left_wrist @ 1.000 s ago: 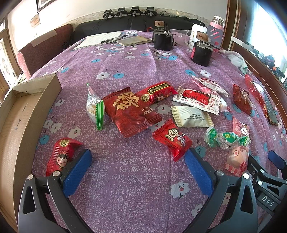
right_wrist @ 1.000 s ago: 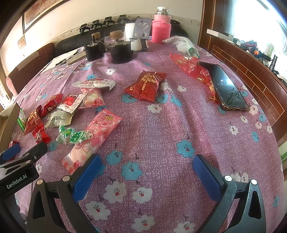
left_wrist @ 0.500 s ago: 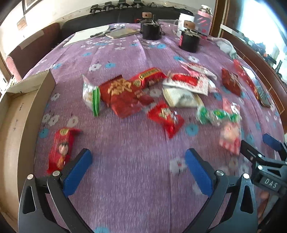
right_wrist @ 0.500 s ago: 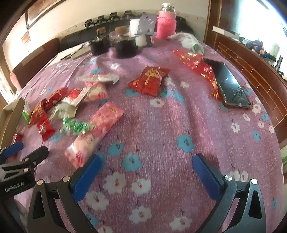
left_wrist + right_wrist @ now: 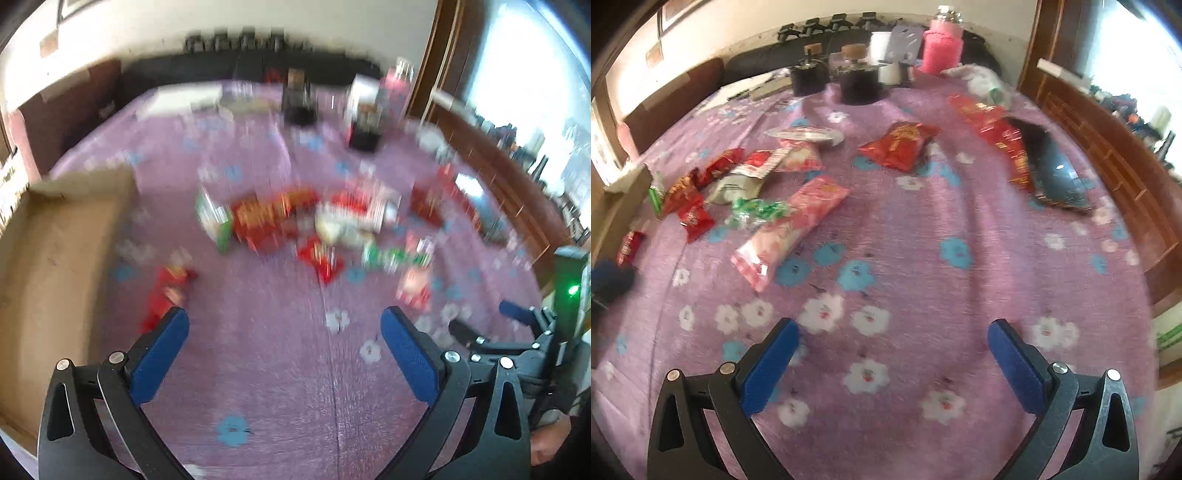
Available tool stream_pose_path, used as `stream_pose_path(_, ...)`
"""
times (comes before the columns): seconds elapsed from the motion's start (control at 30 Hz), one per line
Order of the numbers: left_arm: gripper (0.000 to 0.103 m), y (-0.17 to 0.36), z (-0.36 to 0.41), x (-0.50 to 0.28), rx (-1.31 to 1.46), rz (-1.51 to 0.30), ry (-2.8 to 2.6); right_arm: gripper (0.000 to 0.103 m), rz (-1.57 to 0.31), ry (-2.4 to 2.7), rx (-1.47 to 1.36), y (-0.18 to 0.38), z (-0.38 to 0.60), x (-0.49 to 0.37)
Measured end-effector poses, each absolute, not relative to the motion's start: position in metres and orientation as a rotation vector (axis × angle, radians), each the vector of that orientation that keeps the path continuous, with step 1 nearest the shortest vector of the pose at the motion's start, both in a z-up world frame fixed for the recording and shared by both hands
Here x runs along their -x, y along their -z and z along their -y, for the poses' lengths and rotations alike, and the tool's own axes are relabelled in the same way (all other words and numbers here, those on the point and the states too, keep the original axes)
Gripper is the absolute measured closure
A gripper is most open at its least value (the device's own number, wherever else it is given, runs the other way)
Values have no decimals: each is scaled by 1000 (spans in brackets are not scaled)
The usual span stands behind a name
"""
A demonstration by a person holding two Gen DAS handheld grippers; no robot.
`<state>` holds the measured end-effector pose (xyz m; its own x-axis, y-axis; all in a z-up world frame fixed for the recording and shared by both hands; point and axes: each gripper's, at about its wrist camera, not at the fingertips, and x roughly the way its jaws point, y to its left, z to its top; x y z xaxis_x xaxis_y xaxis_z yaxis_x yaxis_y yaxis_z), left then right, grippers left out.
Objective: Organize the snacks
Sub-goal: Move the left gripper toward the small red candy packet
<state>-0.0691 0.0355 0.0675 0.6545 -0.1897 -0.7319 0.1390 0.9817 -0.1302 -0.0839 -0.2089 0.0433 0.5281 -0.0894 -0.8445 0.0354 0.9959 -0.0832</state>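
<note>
We note the surface (image 5: 923, 258), covered in a purple flowered cloth, and a cardboard box (image 5: 55, 258) at its left edge. The snack packets lie loose in a cluster mid-surface: a long pink packet (image 5: 792, 227), a red packet (image 5: 899, 146) well apart to its right, and a green-wrapped candy (image 5: 755, 210) touching the pink one. A small red packet (image 5: 166, 291) sits near the box. Left tool (image 5: 284, 332) and right tool (image 5: 892, 347) both hang spread wide above bare cloth, holding nothing. The left view is blurred.
</note>
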Motion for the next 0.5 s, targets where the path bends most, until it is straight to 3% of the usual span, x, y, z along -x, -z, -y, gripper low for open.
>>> stream_pose_path(0.1,0,-96,-53,79,63,-710,192,0,-909,2,-17,-68,211,94)
stream_pose_path(0.27,0,-108,-82,56,139,-792,263,2,-866,-91,-82,-86,205,83)
stream_pose_path(0.37,0,-98,-96,39,175,-855,279,13,-876,-177,-49,-86,182,69)
stream_pose_path(0.5,0,-76,-100,33,200,-925,296,17,-884,-262,30,-79,149,56)
